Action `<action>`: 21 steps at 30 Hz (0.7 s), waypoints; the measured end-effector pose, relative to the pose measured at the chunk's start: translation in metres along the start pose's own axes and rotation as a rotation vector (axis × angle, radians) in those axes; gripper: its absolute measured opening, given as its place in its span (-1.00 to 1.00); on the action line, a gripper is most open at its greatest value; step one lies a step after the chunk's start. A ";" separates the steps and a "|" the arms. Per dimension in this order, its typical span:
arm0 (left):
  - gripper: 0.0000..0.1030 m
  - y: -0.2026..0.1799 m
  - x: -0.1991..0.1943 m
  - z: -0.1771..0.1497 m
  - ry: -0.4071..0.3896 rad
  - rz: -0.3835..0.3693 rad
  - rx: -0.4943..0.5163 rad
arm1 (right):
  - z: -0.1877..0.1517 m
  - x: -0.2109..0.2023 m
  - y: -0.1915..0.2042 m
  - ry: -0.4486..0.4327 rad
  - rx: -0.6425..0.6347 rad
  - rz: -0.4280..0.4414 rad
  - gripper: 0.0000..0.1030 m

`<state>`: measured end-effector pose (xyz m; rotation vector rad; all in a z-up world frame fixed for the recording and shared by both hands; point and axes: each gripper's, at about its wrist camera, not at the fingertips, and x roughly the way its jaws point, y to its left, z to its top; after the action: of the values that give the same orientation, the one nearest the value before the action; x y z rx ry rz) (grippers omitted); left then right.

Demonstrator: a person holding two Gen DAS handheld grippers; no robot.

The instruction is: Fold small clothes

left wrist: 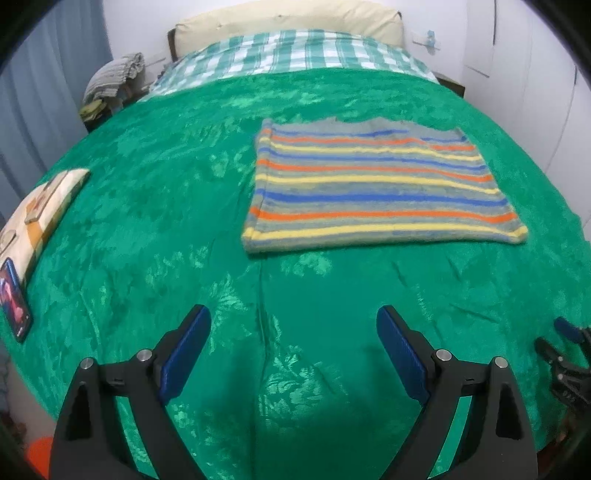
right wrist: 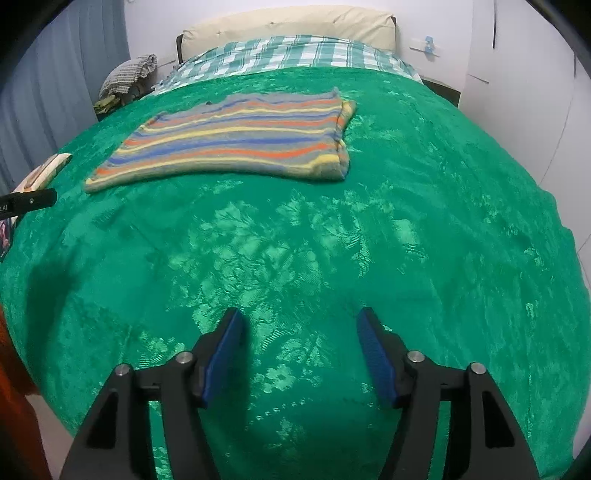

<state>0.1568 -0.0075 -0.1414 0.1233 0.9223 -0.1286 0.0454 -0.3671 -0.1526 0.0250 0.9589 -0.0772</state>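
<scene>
garment: grey knit top with blue, orange and yellow stripes point(left wrist: 380, 184) point(right wrist: 236, 136) | state: folded into flat rectangle | pose: lying flat | location: on green bedspread

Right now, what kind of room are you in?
Probably a bedroom: a bed under a shiny green patterned bedspread, a cream pillow at its head, and a striped knitted garment lying flat on top.
</scene>
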 end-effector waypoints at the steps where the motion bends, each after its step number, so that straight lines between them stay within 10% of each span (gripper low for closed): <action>1: 0.80 0.001 0.005 -0.002 0.008 0.001 -0.002 | -0.001 0.001 -0.001 0.001 0.003 0.003 0.32; 7: 0.91 0.008 0.053 -0.031 0.130 -0.004 -0.002 | -0.006 0.006 -0.004 -0.001 0.012 0.004 0.46; 21: 0.99 0.011 0.054 -0.061 -0.015 -0.029 0.017 | -0.014 0.006 0.001 -0.018 -0.004 -0.014 0.56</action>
<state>0.1434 0.0100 -0.2207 0.1250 0.9087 -0.1643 0.0379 -0.3661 -0.1657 0.0144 0.9409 -0.0883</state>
